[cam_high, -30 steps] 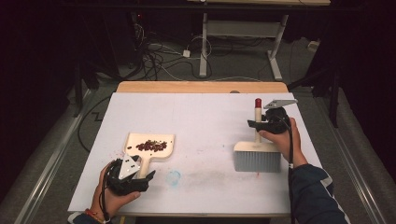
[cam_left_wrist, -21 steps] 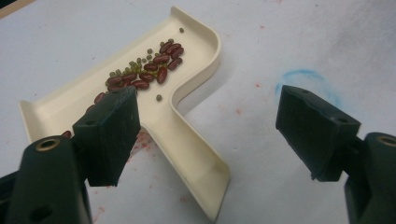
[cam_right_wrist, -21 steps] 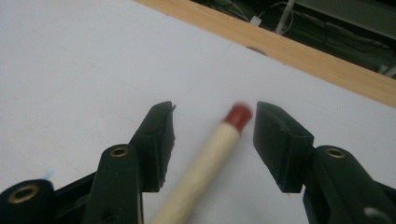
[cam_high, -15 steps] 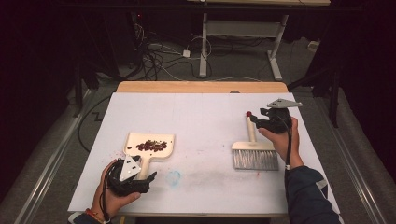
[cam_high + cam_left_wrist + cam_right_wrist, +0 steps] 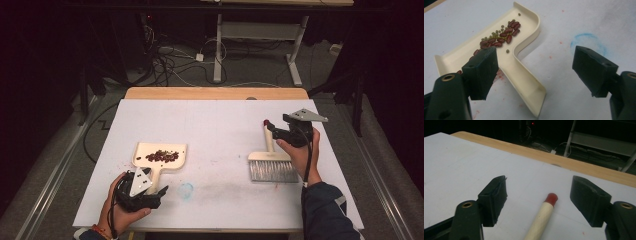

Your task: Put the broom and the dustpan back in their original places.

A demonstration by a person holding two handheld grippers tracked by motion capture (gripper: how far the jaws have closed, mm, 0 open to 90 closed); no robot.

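The brush (image 5: 270, 162) lies flat near the right edge of the table (image 5: 220, 120), bristles toward the person and its pale handle pointing to the far edge, ending in a red tip (image 5: 551, 198). It looks light and stiff in the handle, soft only at the bristles; the smooth round handle could roll or slip between flat pads, so the best hold is likely mid-handle, squarely across it, not at the narrow red end.

The right gripper (image 5: 280, 132) sits over that handle with its jaws apart; they have just been opening, and in the right gripper view the handle runs up between them, touching neither pad.

The dustpan (image 5: 161, 155) rests toward the near left corner, its tray holding a small heap of red and green beans (image 5: 499, 40). It seems a thin, light plastic piece, rigid enough to lift by its flat handle (image 5: 524, 82), though any tilt would probably spill the loose beans. The left gripper (image 5: 534, 72) stands open astride that handle, one pad over the tray's edge, the other out over bare table, neither pressing on it
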